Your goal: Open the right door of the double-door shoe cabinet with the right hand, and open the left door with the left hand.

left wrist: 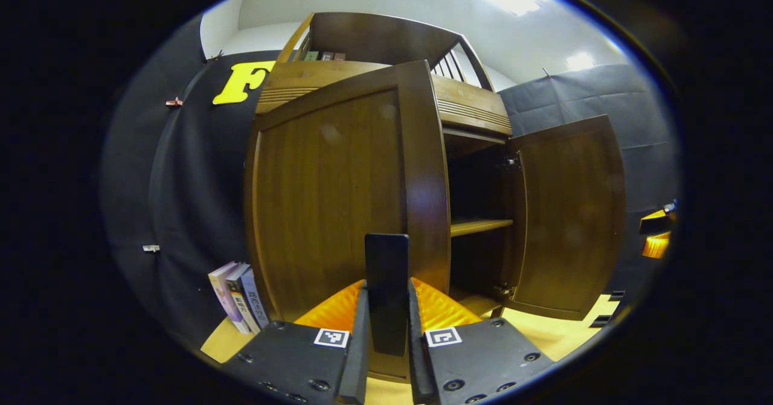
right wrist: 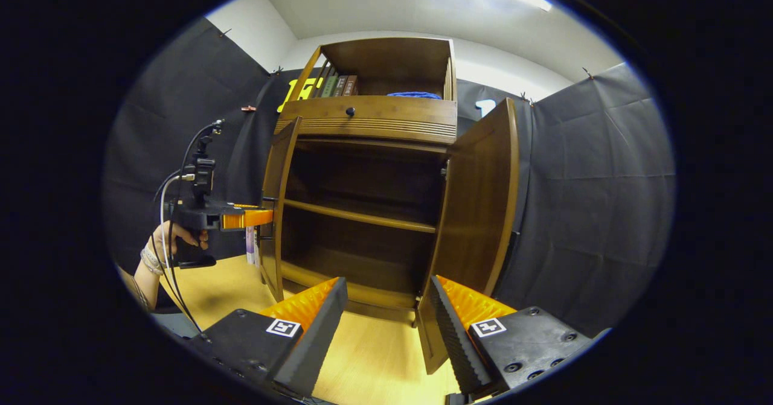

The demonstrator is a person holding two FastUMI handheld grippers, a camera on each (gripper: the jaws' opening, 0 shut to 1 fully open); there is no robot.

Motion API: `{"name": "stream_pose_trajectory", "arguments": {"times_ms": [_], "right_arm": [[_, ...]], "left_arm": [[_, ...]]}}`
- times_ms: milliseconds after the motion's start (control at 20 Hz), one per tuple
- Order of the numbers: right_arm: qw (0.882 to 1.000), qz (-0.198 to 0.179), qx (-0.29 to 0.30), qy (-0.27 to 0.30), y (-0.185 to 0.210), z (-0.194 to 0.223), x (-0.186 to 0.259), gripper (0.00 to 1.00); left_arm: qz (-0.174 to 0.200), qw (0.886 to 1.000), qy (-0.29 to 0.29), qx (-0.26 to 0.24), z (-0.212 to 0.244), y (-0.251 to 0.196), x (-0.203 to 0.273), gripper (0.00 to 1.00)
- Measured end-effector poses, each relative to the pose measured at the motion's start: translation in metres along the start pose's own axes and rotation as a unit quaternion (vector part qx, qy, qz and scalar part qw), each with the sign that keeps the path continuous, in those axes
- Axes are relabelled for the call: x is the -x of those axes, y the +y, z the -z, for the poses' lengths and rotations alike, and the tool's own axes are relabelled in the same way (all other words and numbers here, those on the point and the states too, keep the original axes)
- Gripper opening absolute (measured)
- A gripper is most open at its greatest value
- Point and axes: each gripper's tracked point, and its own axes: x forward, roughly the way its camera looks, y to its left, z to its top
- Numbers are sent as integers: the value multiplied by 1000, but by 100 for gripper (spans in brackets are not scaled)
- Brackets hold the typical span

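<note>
Doors of the shoe cabinet [right wrist: 368, 121] both stand swung out. Left gripper [left wrist: 387, 308] pinches the dark handle [left wrist: 386, 284] on the left door [left wrist: 329, 194], fingers pressed to it. Right gripper [right wrist: 386, 320] hangs wide apart before the right door [right wrist: 477, 212], touching nothing.

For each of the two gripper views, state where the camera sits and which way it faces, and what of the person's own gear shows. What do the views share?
Left gripper view: rides the left gripper, close against the left door; its jaws clamp the dark door handle.
Right gripper view: rides the right gripper, set back, facing the open cabinet; jaws apart.
Shared: both doors, the shelf, the books beside the cabinet.
</note>
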Motion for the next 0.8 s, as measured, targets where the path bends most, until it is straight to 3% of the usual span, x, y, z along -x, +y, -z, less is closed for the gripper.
{"name": "stream_pose_trajectory", "arguments": {"times_ms": [500,800], "right_arm": [[999,-48,-15,-8,59,-6,-4,87],[998,-51,-21,-4,74,-5,-6,87]], "left_arm": [[-29,999,-11,-24,-1,55,66,28],[-68,997,-16,-42,1,92,91,23]]}}
